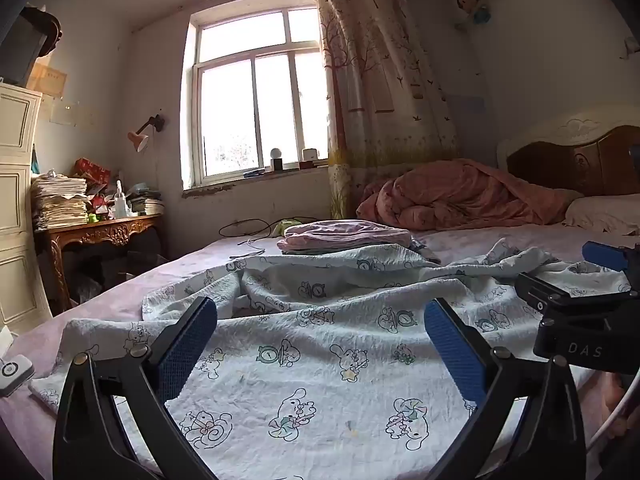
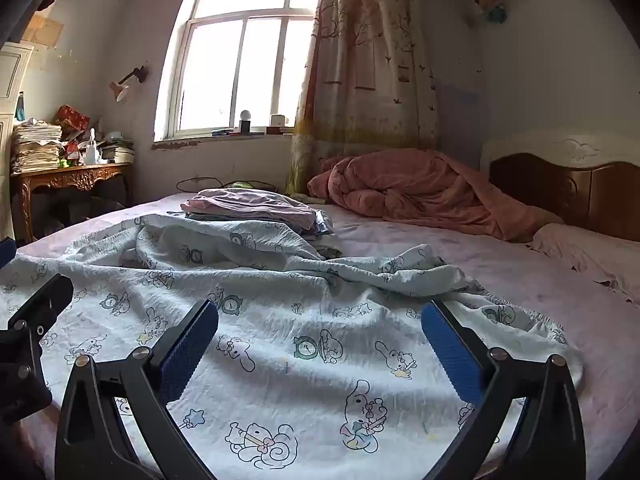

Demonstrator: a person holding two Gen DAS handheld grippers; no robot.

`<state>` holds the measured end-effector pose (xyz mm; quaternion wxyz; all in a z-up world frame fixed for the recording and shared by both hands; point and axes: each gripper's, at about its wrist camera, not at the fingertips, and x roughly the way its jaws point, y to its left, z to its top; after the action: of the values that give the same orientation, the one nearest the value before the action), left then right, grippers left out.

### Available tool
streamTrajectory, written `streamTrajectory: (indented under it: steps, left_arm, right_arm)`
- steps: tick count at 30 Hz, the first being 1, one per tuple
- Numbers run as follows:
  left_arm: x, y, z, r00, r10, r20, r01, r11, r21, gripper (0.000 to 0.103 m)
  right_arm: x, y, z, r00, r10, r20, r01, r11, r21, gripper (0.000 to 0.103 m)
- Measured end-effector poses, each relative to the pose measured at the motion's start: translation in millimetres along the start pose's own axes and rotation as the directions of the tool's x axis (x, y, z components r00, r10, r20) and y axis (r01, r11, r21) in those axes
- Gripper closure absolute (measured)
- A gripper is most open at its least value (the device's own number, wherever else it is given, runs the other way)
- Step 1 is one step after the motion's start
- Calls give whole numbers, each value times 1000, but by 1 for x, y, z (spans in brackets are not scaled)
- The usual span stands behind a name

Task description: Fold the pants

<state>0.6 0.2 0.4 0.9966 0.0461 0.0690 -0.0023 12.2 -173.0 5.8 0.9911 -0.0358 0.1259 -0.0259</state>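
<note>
The pants (image 1: 320, 344), pale and printed with cartoon figures, are lying spread but rumpled across the near part of the bed (image 1: 500, 240), with loose ridges bunching toward the far side. Both tools are hovering just above the cloth with their jaws standing fully apart and nothing between them: the left tool (image 1: 320, 344) over the near middle of the fabric, the right tool (image 2: 320, 344) beside it. Each is also showing at the edge of the other's view. Judged from this stance, no grasp is yet taken; the wide opening is likely preparing for pinching an edge or waistband, and the wrinkles will probably need smoothing before a clean fold.

The surface is a soft mattress under a pinkish sheet, so cloth is liable to drag and sink when pressed. A folded stack of clothes (image 2: 256, 206) is resting beyond the pants, a crumpled pink quilt (image 2: 420, 188) near the wooden headboard (image 2: 568, 188). Behind, a bright window (image 1: 256, 108), a patterned curtain (image 1: 380, 80) and a cluttered carved bench (image 1: 104, 228) are filling the room.
</note>
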Motion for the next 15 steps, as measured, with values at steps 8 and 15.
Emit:
streamTrajectory:
  steps: [8, 15]
  left_arm:
    - [-6, -2, 1, 999, 7, 36, -9, 1000, 30, 0]
    - [-6, -3, 0, 999, 7, 35, -8, 999, 33, 0]
  right_arm:
    - [3, 0, 0, 1000, 0, -24, 0, 1000, -4, 1]
    - [3, 0, -1, 999, 3, -32, -3, 1000, -4, 1]
